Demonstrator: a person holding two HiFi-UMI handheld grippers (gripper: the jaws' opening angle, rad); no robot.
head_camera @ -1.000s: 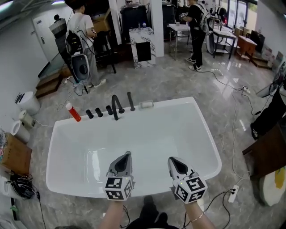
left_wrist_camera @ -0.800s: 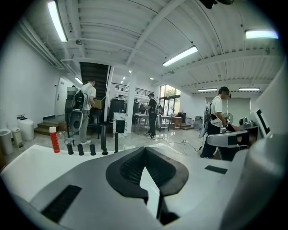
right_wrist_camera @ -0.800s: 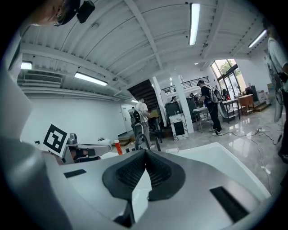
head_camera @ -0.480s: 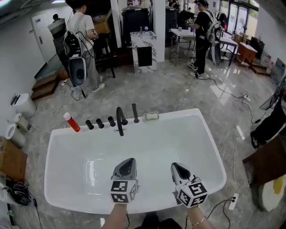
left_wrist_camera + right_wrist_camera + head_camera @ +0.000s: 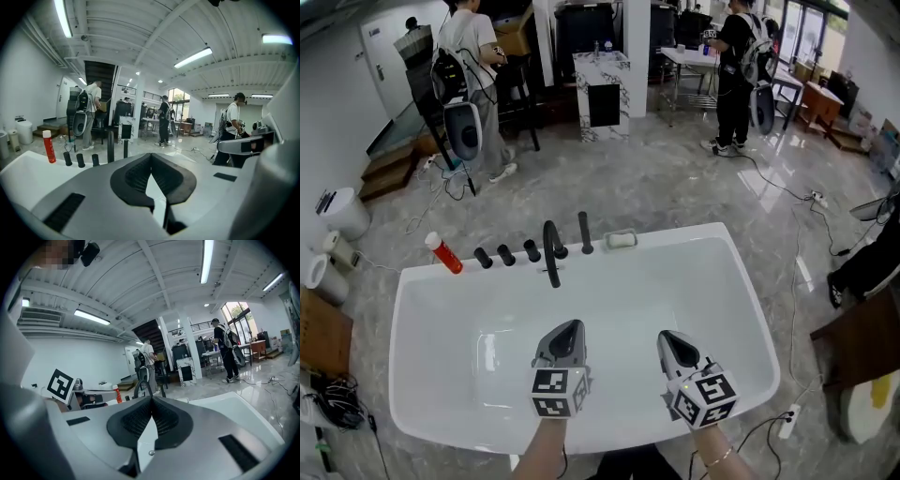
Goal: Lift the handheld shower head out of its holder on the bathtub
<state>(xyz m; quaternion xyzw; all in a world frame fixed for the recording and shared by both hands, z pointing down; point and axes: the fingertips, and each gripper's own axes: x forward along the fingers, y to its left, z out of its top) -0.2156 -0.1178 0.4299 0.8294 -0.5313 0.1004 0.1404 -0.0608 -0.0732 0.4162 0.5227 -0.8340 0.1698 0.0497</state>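
White bathtub (image 5: 675,281) below. The left claw (image 5: 569,328) and right claw (image 5: 668,339) are both clenched, empty. Well ahead stands the handheld shower head (image 5: 584,232) — best open early, grip its stem squarely, lift straight up.

Glossy white bathtub (image 5: 680,237), matt black faucet (image 5: 550,246), polished grey stone-look floor (image 5: 675,178) showing reflections.

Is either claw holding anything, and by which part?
Nothing is held: left claw and right claw are both shut and empty; the shower head stands in its holder.
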